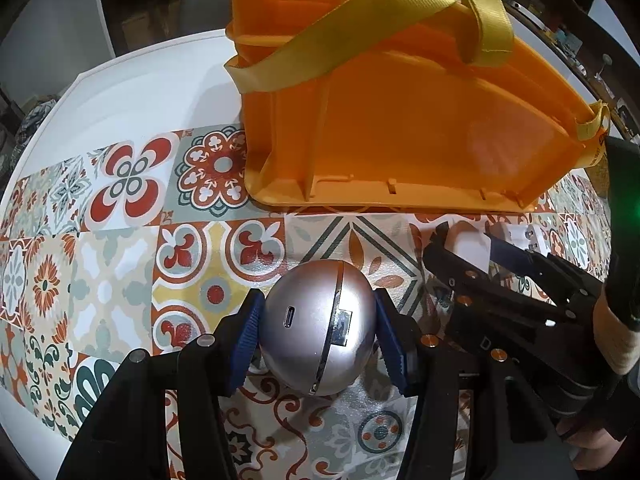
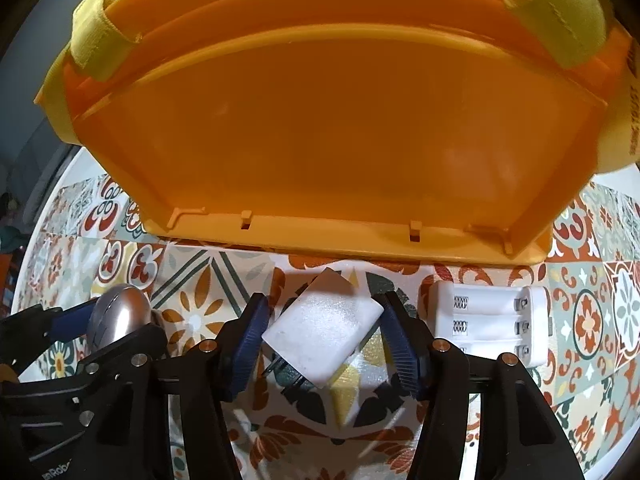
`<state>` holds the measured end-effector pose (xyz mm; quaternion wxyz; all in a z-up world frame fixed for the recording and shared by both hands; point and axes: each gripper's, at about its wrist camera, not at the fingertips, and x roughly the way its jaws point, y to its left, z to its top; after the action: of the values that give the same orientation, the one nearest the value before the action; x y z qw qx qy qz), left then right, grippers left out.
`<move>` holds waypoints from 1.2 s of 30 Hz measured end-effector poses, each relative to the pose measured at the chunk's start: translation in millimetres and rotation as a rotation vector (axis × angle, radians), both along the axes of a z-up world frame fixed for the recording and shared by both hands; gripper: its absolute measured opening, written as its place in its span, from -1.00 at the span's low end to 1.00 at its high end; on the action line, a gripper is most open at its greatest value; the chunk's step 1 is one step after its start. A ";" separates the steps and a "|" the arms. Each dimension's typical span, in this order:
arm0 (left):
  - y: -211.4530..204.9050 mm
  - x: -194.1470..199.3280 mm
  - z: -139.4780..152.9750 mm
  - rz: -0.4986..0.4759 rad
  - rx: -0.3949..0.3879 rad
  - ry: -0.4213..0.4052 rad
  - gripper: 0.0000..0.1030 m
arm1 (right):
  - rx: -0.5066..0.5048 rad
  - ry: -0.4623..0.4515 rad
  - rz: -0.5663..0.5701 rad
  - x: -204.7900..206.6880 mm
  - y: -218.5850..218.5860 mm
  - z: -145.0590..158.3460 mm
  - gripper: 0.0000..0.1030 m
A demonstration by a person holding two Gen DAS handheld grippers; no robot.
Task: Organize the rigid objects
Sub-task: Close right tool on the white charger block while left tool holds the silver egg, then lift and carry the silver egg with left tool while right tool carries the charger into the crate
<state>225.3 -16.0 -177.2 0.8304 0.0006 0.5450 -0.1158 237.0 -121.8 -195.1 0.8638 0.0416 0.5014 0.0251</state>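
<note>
- We see the left hand-held gripper (image 1: 318, 334) with its blue pads pressed on both sides of a silver egg-shaped device (image 1: 316, 328) over the tile-patterned worktop (image 1: 120, 248).
- Toward the worktop's far edge stands an orange bin (image 1: 400, 128), yellow strap (image 1: 360, 36) draped across it.
- We see the right hand-held gripper (image 1: 466, 248) around a white block (image 1: 472, 250).
</note>
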 end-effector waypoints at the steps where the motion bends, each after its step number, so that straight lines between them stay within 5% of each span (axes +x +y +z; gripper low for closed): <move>1: 0.8 -0.5 0.2 0.000 -0.002 0.000 0.05 | 0.002 0.005 0.002 -1.7 0.2 0.1 0.12; 36: -1.1 -44.2 80.6 -0.008 -0.052 -0.133 0.05 | 0.079 -0.055 -0.043 -77.0 -44.1 90.1 0.12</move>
<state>181.2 -17.0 -96.6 0.8641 -0.0112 0.4854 -0.1327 160.0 -165.9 -105.0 0.8754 0.0855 0.4750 0.0273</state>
